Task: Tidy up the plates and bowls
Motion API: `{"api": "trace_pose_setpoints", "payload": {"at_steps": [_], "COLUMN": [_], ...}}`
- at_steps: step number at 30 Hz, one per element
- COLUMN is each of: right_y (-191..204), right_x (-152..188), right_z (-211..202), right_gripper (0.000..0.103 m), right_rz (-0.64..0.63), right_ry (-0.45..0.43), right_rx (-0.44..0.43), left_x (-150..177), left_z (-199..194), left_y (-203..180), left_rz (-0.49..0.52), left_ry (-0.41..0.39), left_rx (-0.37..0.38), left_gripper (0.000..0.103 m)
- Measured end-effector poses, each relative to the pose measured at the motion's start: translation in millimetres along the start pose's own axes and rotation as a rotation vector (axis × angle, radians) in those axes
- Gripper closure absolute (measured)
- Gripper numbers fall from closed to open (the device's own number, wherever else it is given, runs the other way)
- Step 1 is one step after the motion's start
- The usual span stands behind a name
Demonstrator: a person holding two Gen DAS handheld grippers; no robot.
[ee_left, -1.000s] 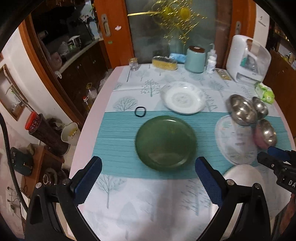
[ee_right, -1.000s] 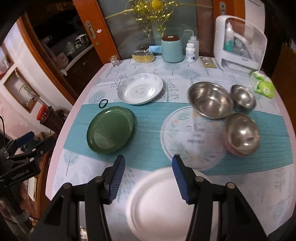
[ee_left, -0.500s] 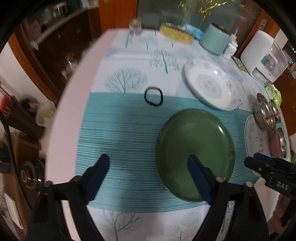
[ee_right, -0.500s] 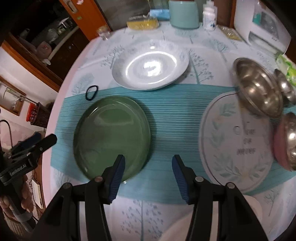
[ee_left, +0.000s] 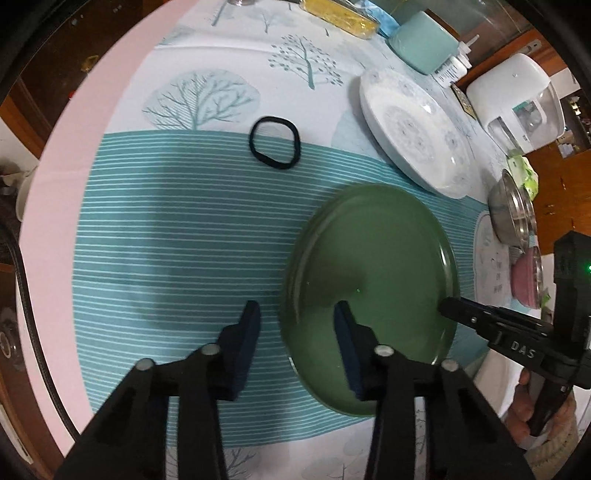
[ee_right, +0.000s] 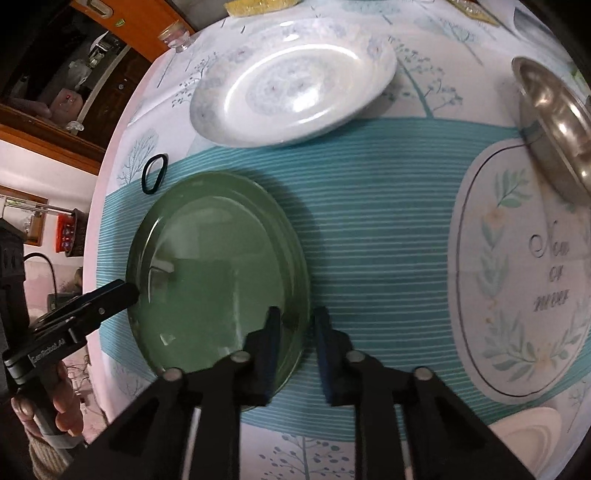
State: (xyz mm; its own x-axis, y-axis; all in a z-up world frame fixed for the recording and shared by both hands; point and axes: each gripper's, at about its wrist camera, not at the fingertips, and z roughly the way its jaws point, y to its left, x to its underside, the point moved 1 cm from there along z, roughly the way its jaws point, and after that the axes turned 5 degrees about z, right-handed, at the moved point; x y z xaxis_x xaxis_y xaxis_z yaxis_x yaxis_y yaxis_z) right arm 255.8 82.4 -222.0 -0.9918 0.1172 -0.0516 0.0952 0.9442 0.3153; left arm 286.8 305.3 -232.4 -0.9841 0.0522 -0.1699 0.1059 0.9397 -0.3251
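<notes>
- Round table (ee_left: 92, 110), pink edge, tree-print cloth with a teal striped band (ee_left: 166, 240) across the middle.
- Left gripper (ee_left: 295, 325): jaws apart, straddling the near-left rim of the green plate (ee_left: 369, 266); one finger over the plate, the other over the teal band. Not clamped.
- Right gripper (ee_right: 295, 325): jaws apart with a narrow gap, straddling the plate's near-right rim (ee_right: 221, 266). Not clamped either.
- Writing: "DAS" on the right gripper's body in the left view; "GenRobot.AI" on the left gripper's body in the right view.
- Green plate sits flat on the teal band, 1 of it.
- Black hair tie (ee_left: 275, 147), 1, on the cloth just beyond the green plate.
- White patterned plate (ee_right: 291, 81), 1, beyond the green plate, apart from it.
- Round leaf-print mat (ee_right: 524, 266), 1, right of the green plate; script on it only partly legible.
- Steel bowl (ee_right: 554, 125), tilted, at the mat's far edge.
- Far end: teal canister (ee_left: 424, 48), yellow pack (ee_left: 340, 16), white appliance (ee_left: 517, 96).
</notes>
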Motion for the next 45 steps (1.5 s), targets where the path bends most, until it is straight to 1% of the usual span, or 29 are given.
{"api": "trace_pose_setpoints", "payload": {"at_steps": [2, 5, 7, 8, 11, 15, 21, 24, 30, 35, 41, 45], "right_y": [-1.2, -3.2, -3.1, -3.4, -4.0, -4.2, -4.8, -6.4, -18.1, -37.2, -74.5, -108.1], "right_x": [-0.2, 0.1, -0.6, -0.3, -0.4, 1.5, 7.7, 13.9, 34.2, 55.5, 84.5, 104.2], "right_z": [0.8, 0.5, 0.5, 0.4, -0.3, -4.4, -18.7, -28.9, -51.3, -71.3, -105.2, -125.4], "right_gripper": [0.090, 0.091, 0.091, 0.091, 0.093, 0.095, 0.095, 0.096, 0.096, 0.096, 0.096, 0.096], "right_rz": [0.005, 0.007, 0.003, 0.002, 0.001, -0.003, -0.017, -0.024, -0.025, -0.019, -0.024, -0.026], "right_ry": [-0.001, -0.004, -0.005, -0.005, -0.007, -0.011, -0.026, -0.030, -0.037, -0.036, -0.059, -0.070], "right_rx": [0.001, -0.005, -0.007, -0.009, -0.009, -0.015, -0.023, -0.033, -0.051, -0.069, -0.083, -0.075], "left_x": [-1.5, -1.4, -2.6, -2.4, -1.2, 1.7, 17.5, 28.8, 55.1, 80.6, 112.0, 133.3], "left_z": [2.7, 5.4, 7.7, 8.0, 7.3, 5.7, -6.4, -17.1, -36.2, -52.0, -65.5, -59.1], "left_y": [-0.4, -1.4, -0.6, 0.3, 4.2, 5.2, 0.9, -7.6, -38.5, -71.1, -131.9, -180.0], "left_rz": [0.005, 0.006, 0.000, -0.001, -0.013, -0.011, -0.030, -0.032, -0.009, 0.010, 0.057, 0.080], "left_ry": [0.011, 0.022, 0.025, 0.024, 0.019, 0.020, 0.007, -0.004, -0.020, -0.031, -0.040, -0.031], "left_rx": [0.008, 0.010, 0.001, -0.006, 0.002, -0.009, 0.002, 0.000, -0.027, -0.048, -0.068, -0.065], "left_gripper": [0.072, 0.083, 0.088, 0.093, 0.094, 0.095, 0.095, 0.095, 0.095, 0.095, 0.094, 0.094]}}
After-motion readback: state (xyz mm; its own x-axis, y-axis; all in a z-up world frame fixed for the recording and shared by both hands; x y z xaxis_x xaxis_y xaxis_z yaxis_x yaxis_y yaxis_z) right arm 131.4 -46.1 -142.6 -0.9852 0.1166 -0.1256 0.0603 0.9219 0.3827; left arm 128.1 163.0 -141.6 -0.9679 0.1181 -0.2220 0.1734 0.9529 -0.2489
